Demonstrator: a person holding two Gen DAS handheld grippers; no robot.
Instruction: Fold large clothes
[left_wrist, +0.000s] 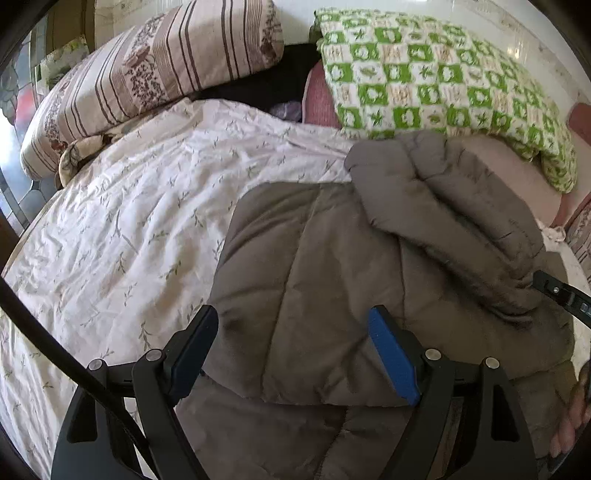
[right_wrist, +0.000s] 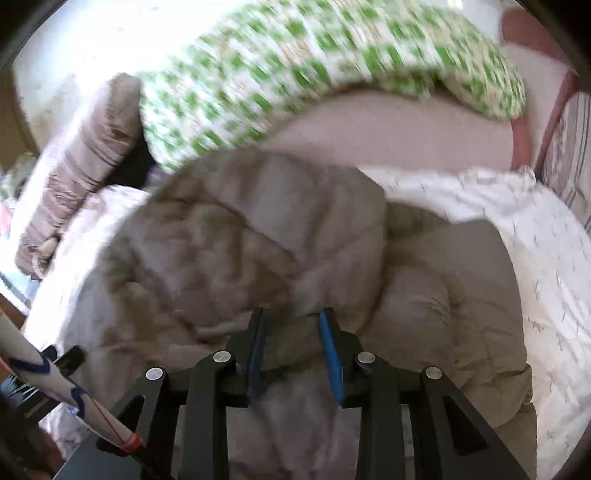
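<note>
The puffy grey jacket (left_wrist: 332, 266) looks soft, bulky; grip its edges. Left claw (left_wrist: 293, 354) gapes over it. Right claw (right_wrist: 291, 343) pinches a jacket fold.

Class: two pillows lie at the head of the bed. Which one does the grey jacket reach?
The green-checked pillow: the grey jacket meets its lower edge. The brown-striped pillow lies apart, beyond the white sheet.

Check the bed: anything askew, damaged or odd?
No damage shows. The grey-brown puffer jacket lies unevenly folded on the floral sheet, its sleeve draped diagonally across the body. The right gripper seems to pinch a bunched fold; the left gripper is open over the jacket. The right wrist view is motion-blurred.
</note>
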